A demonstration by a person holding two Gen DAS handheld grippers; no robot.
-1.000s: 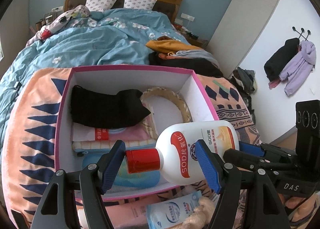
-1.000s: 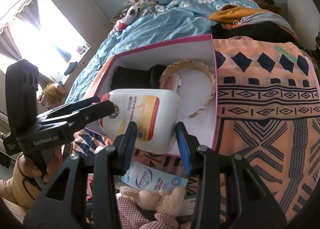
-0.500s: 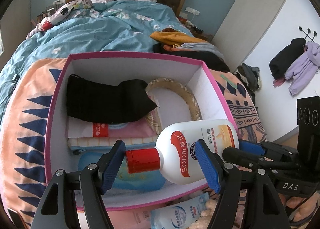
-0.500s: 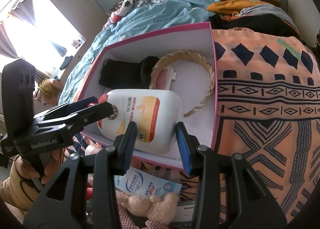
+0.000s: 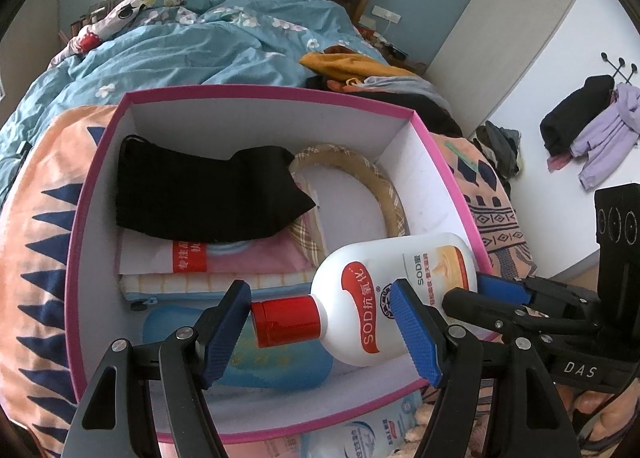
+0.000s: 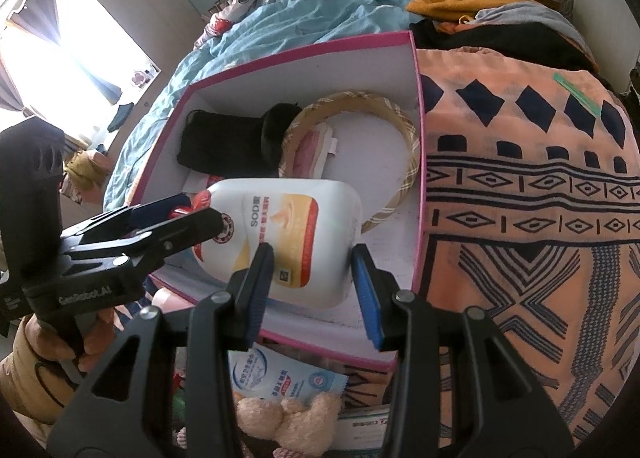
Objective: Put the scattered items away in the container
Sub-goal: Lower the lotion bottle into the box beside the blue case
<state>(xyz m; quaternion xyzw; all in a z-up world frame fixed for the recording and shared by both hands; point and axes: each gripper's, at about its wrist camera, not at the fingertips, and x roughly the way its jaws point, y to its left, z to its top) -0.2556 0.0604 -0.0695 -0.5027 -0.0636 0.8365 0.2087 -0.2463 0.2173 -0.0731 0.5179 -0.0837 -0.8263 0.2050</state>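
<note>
A white lotion bottle (image 5: 384,298) with a red cap lies sideways over the front right of the pink-rimmed box (image 5: 256,92). My left gripper (image 5: 324,334) is shut on the bottle, one pad on the cap end and one on its body. My right gripper (image 6: 314,290) is shut on the bottle's base (image 6: 296,238). The box (image 6: 304,48) holds a black cloth (image 5: 200,194), a plaid headband (image 5: 360,186), folded pink and striped packs and a blue pouch (image 5: 240,358).
The box sits on an orange patterned blanket (image 6: 520,198) on a bed with a blue duvet (image 5: 200,46). A blue-white sachet (image 6: 280,378) and a plush toy (image 6: 280,418) lie in front of the box. Clothes are piled behind it (image 5: 380,74).
Both grippers have carried the bottle forward, from over the box's front edge to over its inside. The grip on the bottle is unchanged.
</note>
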